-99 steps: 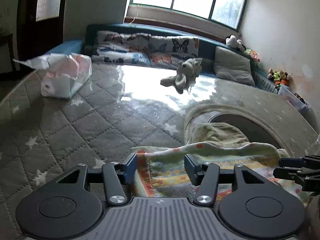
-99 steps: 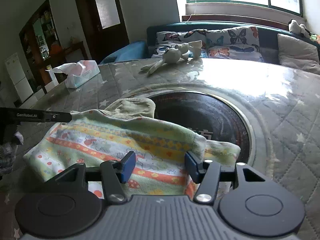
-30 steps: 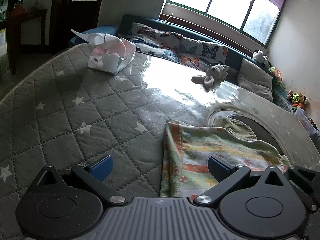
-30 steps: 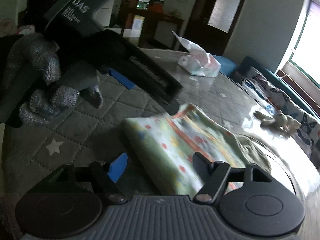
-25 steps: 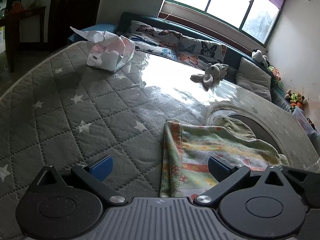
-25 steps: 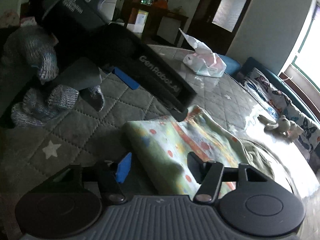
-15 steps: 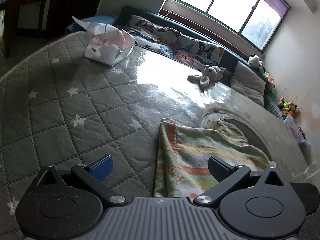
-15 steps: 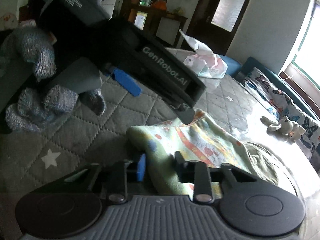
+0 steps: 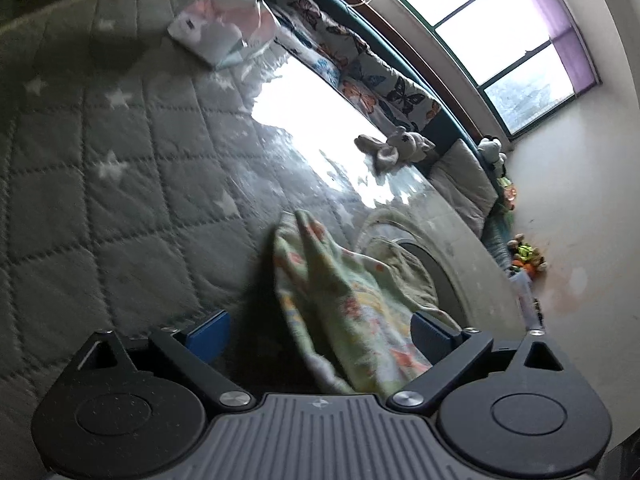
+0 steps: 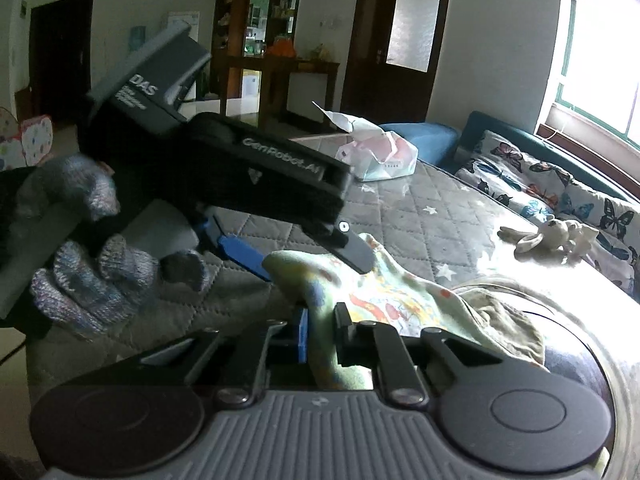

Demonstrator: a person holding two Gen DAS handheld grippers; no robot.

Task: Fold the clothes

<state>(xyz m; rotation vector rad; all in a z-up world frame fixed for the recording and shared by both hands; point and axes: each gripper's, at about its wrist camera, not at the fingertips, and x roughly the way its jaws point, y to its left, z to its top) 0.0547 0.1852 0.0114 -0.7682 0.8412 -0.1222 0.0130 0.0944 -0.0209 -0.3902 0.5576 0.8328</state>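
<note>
Holding our left gripper (image 9: 320, 330) over the quilted desk (image 9: 120, 208), jaws wide and closing, we see the patterned garment (image 9: 344, 300) between them untouched; our right gripper (image 10: 322, 336) jaws close, pinching its lifted edge.

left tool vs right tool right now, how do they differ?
Opening: the left tool stands wide and is closing; the right tool is nearly shut and closing too.
Contact: the right tool's pads pinch a fold of the patterned cloth; the left tool's pads touch nothing, though the cloth lies between them.
Shared: both have blue pads and point down at the same cloth on the quilted table cover.
</note>
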